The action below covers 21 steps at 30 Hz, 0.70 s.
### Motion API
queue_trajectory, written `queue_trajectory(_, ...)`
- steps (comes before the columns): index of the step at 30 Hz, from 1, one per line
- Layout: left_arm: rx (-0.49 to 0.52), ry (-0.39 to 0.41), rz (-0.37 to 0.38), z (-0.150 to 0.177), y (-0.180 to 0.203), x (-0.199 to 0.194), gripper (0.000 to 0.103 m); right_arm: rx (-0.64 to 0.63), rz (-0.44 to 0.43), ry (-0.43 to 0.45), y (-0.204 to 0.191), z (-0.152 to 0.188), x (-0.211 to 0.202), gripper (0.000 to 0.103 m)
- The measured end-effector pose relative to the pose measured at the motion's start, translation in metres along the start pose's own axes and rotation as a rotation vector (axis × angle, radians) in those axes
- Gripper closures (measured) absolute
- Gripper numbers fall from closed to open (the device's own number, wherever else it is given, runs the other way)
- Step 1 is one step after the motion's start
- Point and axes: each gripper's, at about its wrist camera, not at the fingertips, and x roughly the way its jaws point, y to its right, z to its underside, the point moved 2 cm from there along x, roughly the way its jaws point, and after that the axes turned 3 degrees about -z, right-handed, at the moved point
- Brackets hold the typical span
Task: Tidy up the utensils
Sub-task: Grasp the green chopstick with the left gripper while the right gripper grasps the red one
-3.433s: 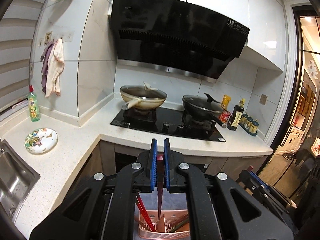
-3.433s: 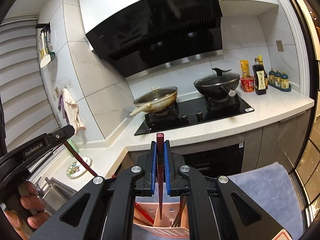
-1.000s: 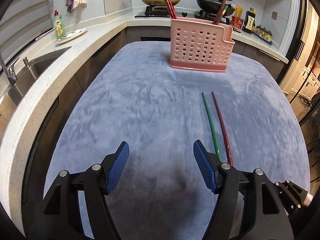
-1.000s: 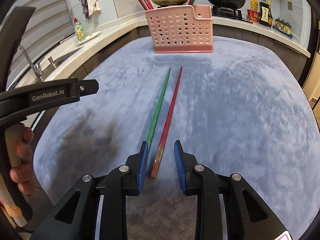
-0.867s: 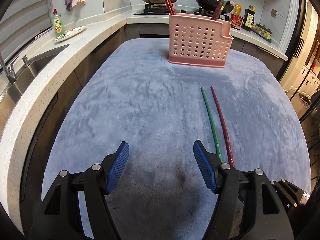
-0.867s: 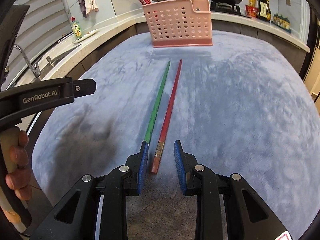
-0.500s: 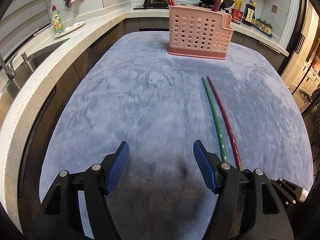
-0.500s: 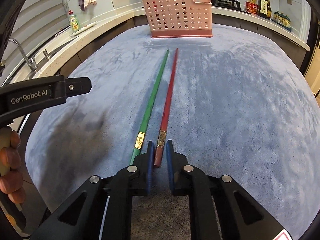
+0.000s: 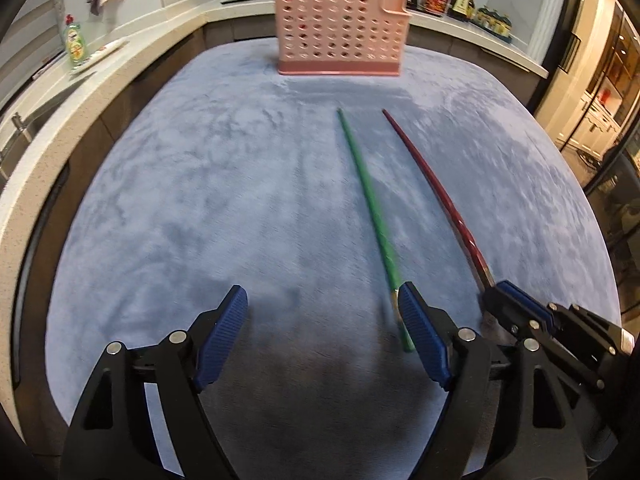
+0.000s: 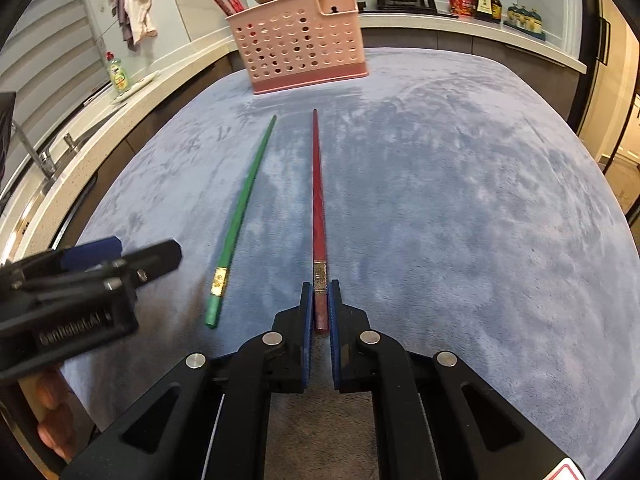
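On the blue mat before the part-filled pink caddy [image 10: 300, 44], the right gripper [image 10: 320, 312] clamps the red chopstick [image 10: 319, 200] while the left gripper [image 9: 320, 336], jaws just widened and empty, nears the green chopstick [image 9: 366, 196].

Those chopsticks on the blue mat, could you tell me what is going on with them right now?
A person with a handheld gripper in each hand is tidying chopsticks into the pink holder, which already has several standing in it. The right gripper is shut on the thick end of the red chopstick, which lies along the blue mat. The left gripper is open, its jaws having just been opening with nothing between them, and its right finger sits beside the near end of the green chopstick.
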Motion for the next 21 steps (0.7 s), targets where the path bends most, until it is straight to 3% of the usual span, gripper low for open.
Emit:
queue_trajectory(8,0.018,-0.041,0.023,0.007,0.019,0.018,0.030,0.023,-0.006,-0.002,0.010,0.004,-0.003,0.096)
queue_trajectory(14,0.024,-0.040,-0.006,0.008,0.018,0.024,0.047,0.020,-0.015,-0.007,0.007,0.005,-0.002,0.096)
queue_trajectory(20,0.025,-0.037,-0.013,0.006,0.013,0.023,0.074,0.015,-0.019,-0.013,0.005,0.006,-0.001,0.096)
queue_trajectory(21,0.025,-0.037,-0.009,0.007,0.013,0.023,0.082,0.014,-0.020,-0.013,0.005,0.006,-0.001,0.096)
